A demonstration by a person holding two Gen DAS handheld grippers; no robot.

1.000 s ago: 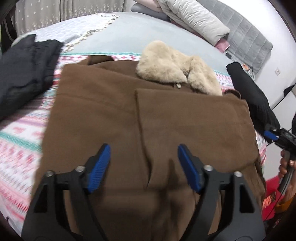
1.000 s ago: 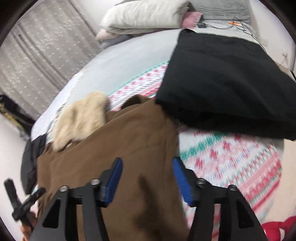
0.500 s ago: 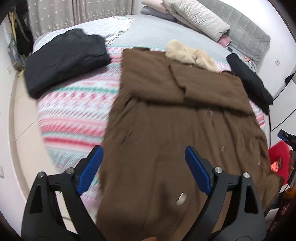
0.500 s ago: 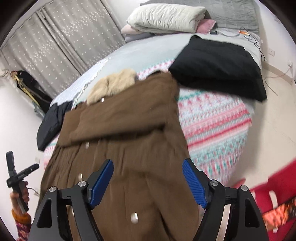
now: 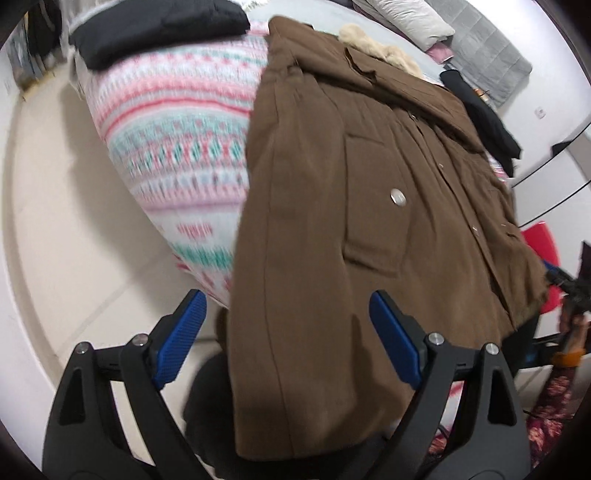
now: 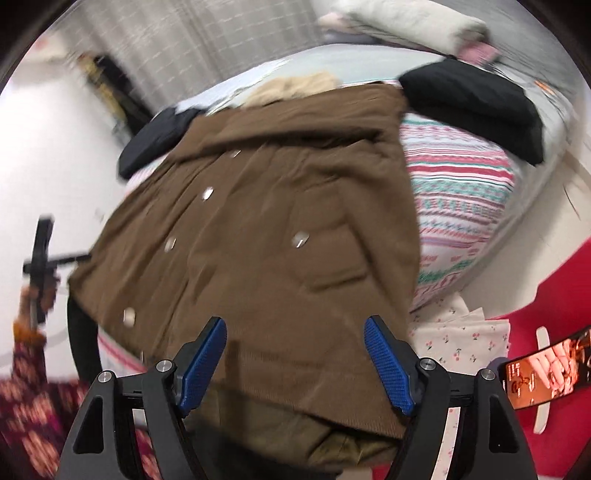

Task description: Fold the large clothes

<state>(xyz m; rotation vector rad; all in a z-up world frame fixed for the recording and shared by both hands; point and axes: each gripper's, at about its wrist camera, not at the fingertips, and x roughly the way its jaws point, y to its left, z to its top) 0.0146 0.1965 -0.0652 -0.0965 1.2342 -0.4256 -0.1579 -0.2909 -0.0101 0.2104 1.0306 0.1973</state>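
Note:
A large brown coat [image 5: 332, 221] with a beige fur collar [image 5: 380, 48] lies buttoned side up on the bed, sleeves folded in, its hem hanging over the foot. My left gripper [image 5: 290, 336] is open above the hem's left corner, and the coat's edge runs between its fingers untouched. In the right wrist view the coat [image 6: 258, 221] fills the middle, and my right gripper [image 6: 295, 369] is open over the hem's right part without touching the cloth. A hand in a patterned sleeve [image 6: 33, 332] shows at the left edge.
A patterned pink and green blanket [image 5: 177, 129] covers the bed. Folded black garments [image 5: 155, 29] [image 6: 472, 107] lie on either side of the coat. Pillows [image 5: 413, 18] are stacked at the head. Pale floor [image 5: 74, 221] is to the left; a red object [image 6: 554, 314] and a lit phone [image 6: 546, 373] are to the right.
Both grippers have drawn back from the coat's chest to its hem at the foot of the bed. Both jaws stand wider than a second ago. The whole coat has come into view.

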